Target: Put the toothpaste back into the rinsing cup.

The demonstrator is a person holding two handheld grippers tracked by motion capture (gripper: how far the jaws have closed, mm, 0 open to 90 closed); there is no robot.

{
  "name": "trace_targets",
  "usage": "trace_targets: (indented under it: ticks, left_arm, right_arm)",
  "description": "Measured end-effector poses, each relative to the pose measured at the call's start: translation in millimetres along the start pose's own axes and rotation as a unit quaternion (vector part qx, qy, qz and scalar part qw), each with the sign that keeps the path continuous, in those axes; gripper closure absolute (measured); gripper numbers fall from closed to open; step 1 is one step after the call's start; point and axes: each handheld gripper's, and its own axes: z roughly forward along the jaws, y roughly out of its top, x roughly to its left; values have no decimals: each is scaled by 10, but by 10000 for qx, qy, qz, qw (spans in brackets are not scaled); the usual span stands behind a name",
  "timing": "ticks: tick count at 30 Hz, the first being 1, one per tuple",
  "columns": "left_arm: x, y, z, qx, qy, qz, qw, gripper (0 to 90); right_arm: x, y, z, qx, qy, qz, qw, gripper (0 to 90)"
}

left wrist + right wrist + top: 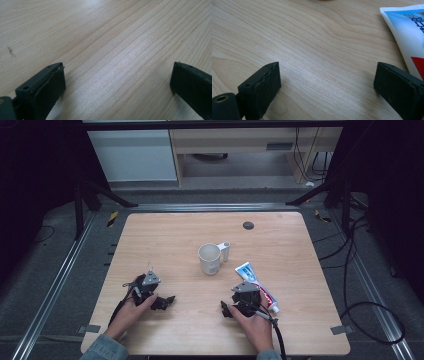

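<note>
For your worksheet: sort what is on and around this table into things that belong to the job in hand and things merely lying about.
Belongs to the job:
- toothpaste tube, beside the right claw
- white cup
- left claw, open over bare wood

Lying about:
- small white item behind the cup, too small to identify
- dark round spot near the table far edge
- cables on the floor

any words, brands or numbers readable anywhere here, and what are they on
Nothing can be read with certainty.
Toothpaste tube: dark print along its blue band near the right tool, cut off by the frame edge and too blurred to read.
Same tube in the high view: red and blue markings, too small to read.
White cup: no print visible.
Left tool: plain black, no markings, over bare table.
</note>
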Motion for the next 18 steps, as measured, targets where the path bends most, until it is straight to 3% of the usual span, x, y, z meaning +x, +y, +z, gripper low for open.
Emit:
trace_targets:
  ticks: [9,13,18]
  left_arm:
    - [-1,12,12,0,-19,17,10000,0]
    - [-5,25,24,5,-29,28,10000,0]
    - [-6,24,23,7,-29,33,10000,0]
  right_arm:
    - [-18,-2,-2,-16,64,-42,10000,81]
    - [-21,42,-70,141,72,-48,9999,115]
    - [12,121,-173,216,30,-253,9994,163]
